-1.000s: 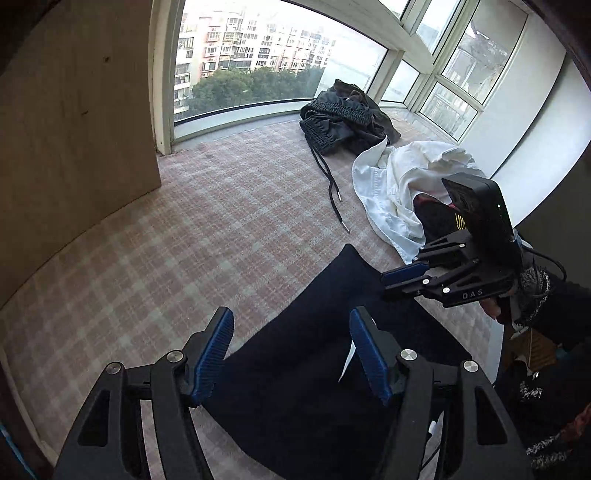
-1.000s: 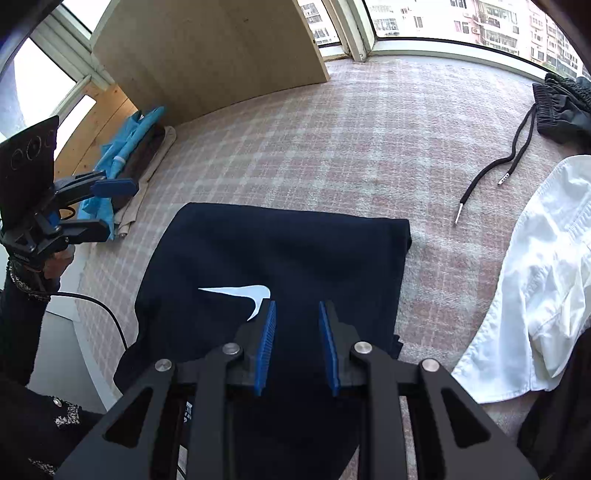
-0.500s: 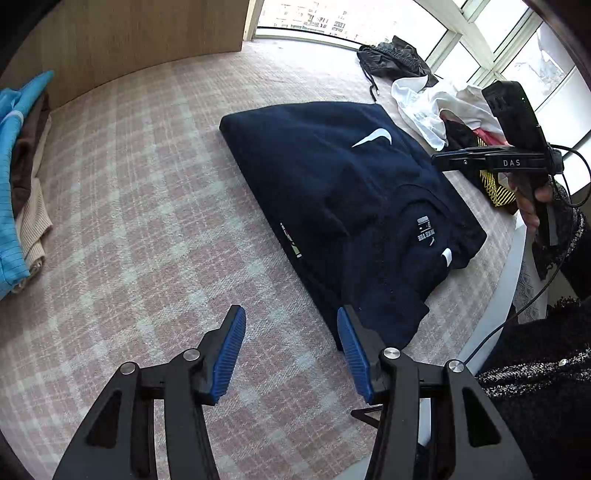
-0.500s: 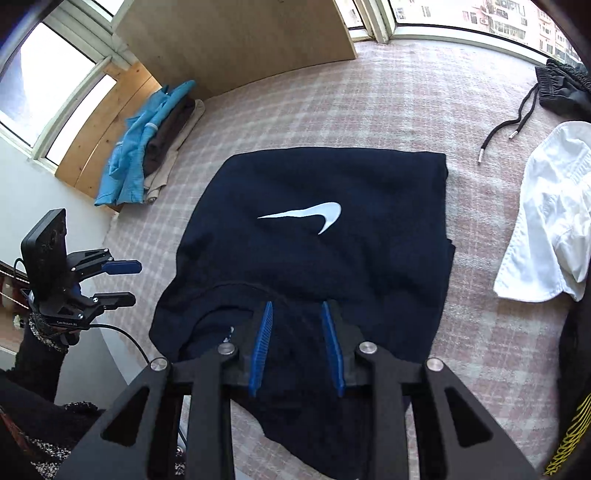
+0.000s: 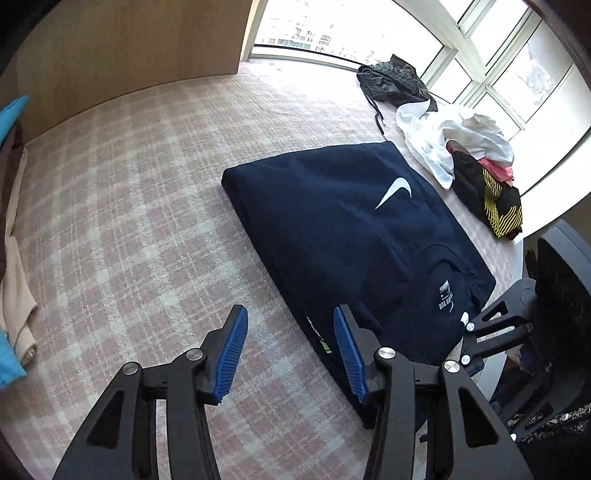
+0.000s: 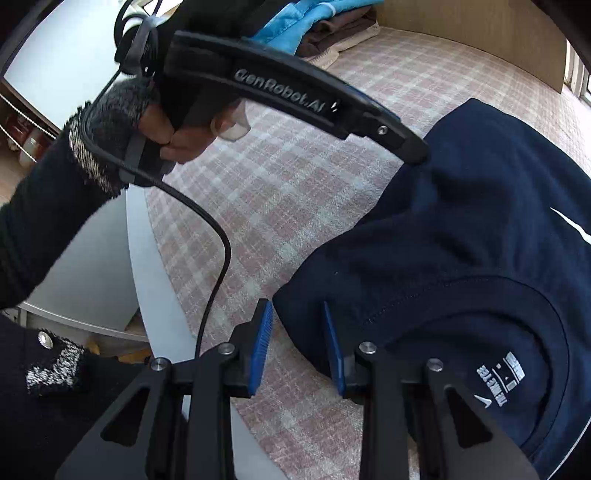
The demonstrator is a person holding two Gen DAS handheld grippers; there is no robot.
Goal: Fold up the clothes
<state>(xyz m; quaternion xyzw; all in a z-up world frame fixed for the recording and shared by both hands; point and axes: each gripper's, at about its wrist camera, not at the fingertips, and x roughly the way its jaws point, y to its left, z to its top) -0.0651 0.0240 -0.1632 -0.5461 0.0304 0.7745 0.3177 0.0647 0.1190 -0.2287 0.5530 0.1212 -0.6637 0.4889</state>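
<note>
A navy T-shirt (image 5: 343, 229) with a white swoosh lies flat on the pink plaid surface, its collar toward the near edge; it also shows in the right wrist view (image 6: 480, 266). My left gripper (image 5: 290, 354) is open and empty, low over the shirt's near left edge. My right gripper (image 6: 297, 347) is open and empty, its fingers straddling the shirt's shoulder corner by the collar. The left gripper's body (image 6: 295, 99) crosses the top of the right wrist view, its tip touching the shirt's left edge.
A pile of white, black, red and yellow clothes (image 5: 469, 158) lies at the right. Dark shorts (image 5: 395, 81) lie by the window. Folded blue and beige clothes (image 6: 325, 26) sit at the left by the wooden panel (image 5: 129, 48). The surface's white edge (image 6: 147, 266) is near.
Both grippers have come down to the shirt's near end. The right gripper moved left to the shoulder corner. The left gripper moved right to the shirt's left edge.
</note>
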